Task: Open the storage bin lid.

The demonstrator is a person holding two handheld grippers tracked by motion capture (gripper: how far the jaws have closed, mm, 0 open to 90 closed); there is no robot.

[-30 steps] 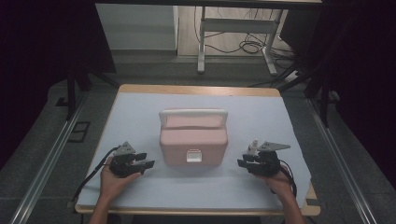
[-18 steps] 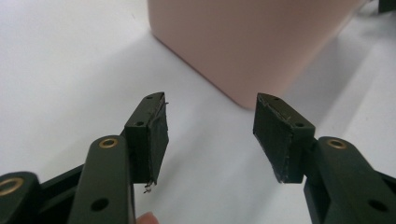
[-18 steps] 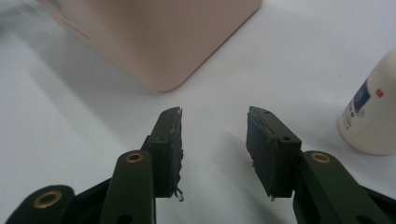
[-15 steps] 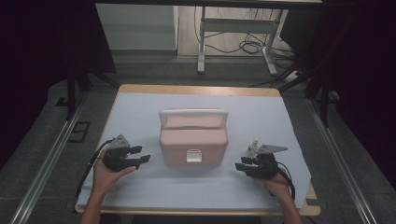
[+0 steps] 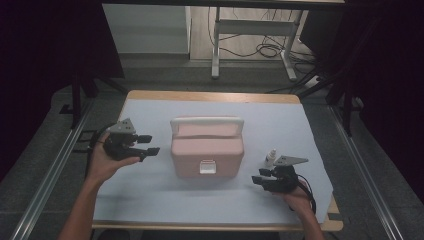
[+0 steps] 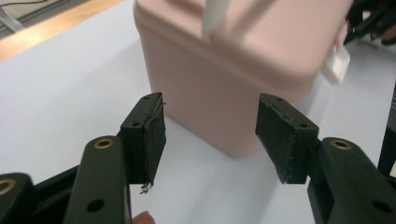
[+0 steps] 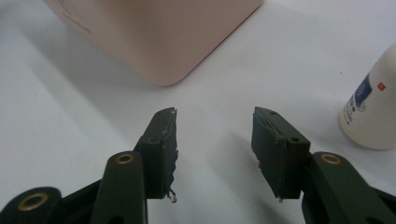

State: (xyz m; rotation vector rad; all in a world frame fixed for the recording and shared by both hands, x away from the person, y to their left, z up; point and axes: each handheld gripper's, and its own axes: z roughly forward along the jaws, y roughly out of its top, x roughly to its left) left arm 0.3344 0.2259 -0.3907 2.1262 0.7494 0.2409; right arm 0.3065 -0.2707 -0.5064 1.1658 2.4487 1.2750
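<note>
Pink, smooth plastic formed the rounded box (image 5: 207,148), centred on the white-covered table (image 5: 150,200) between both tools. The left gripper (image 5: 145,148) had been raised, empty jaws just widened; the right gripper (image 5: 262,177), likewise widening, stayed beside a small white bottle (image 5: 270,157).

Left gripper (image 5: 147,145) hanging above the table in a raised left hand (image 5: 102,160), jaws just opening wide, nothing between them, right gripper (image 5: 261,176) sitting low in the right hand (image 5: 296,192), jaws also opening, gap empty
</note>
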